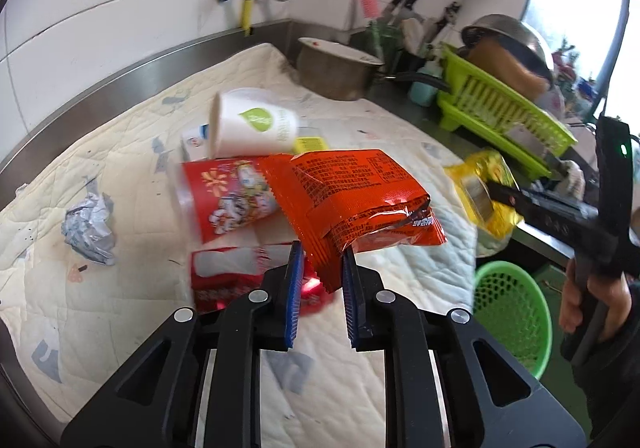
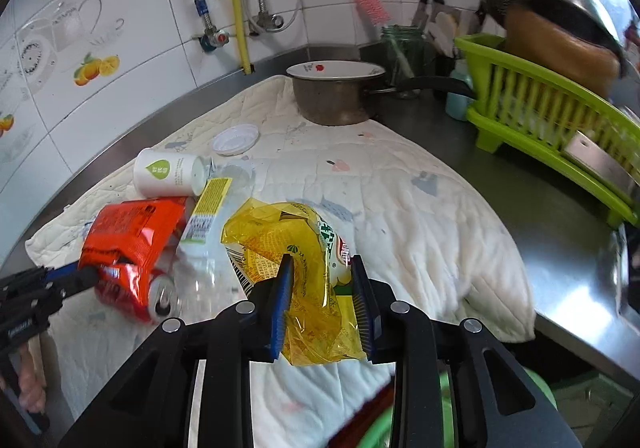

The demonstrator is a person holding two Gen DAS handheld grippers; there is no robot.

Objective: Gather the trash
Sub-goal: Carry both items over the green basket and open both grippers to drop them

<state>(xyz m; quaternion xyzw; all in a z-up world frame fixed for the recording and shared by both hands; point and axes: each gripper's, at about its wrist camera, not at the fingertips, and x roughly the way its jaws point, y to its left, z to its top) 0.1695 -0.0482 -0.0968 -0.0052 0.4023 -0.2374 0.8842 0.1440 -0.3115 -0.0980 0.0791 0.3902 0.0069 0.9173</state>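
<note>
Left gripper (image 1: 320, 248): blue pads pinch the near corner of an orange snack packet (image 1: 356, 200), lifted, long axis running away and rightward. Right gripper (image 2: 320, 264): closed on a crumpled yellow wrapper (image 2: 296, 272), held over the quilted mat's (image 2: 420, 216) near edge. Green basket (image 1: 516, 312) sits below the counter edge; contents not discernible. On the mat: white paper cup (image 1: 252, 124) on its side, mouth facing left; red cup (image 1: 228, 200) likewise tipped; crumpled foil (image 1: 90, 230) apart at left. Saucepan (image 2: 336, 96) behind, capped by a plate.
</note>
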